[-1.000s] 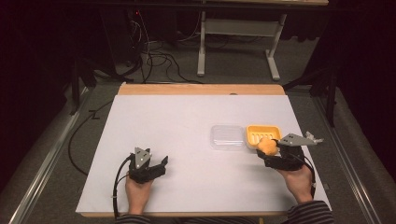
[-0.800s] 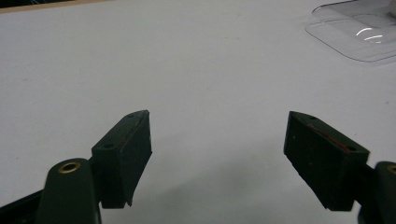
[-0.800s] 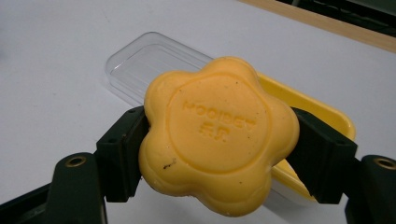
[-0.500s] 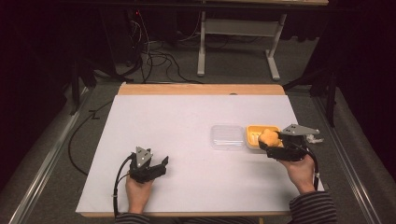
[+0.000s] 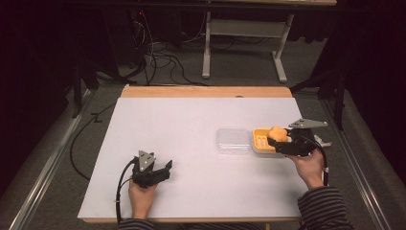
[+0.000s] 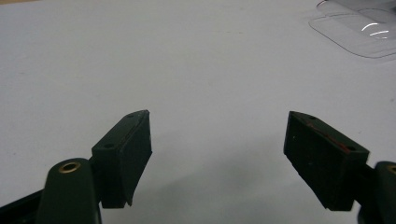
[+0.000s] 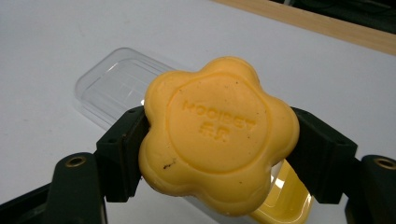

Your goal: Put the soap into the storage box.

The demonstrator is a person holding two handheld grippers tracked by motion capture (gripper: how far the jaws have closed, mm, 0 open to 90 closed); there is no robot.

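high view of a white table [image 5: 191,143] with a wooden far edge, a person's two hands entering from the near side; the right gripper [image 5: 274,140], at the right of the table, is clenched on a flower-shaped yellow soap [image 5: 277,132], one black jaw pressing on each side of it; the soap is held clear of the surface, just above the yellow soap dish [image 5: 261,142], which sits on the table at the right; a clear plastic lid [image 5: 233,140] lies flat just to the left of the dish, touching or nearly touching its edge; in the right gripper view the soap [image 7: 217,135] faces the camera with embossed lettering on its round centre, the lid [image 7: 112,86] behind it on the left and a corner of the dish [image 7: 285,200] below it; the left gripper [image 5: 166,167] rests near the near-left part of the table, well apart from the dish, its jaws released and wide with bare table between them; in the left gripper view the lid [image 6: 359,28] appears at the far right.
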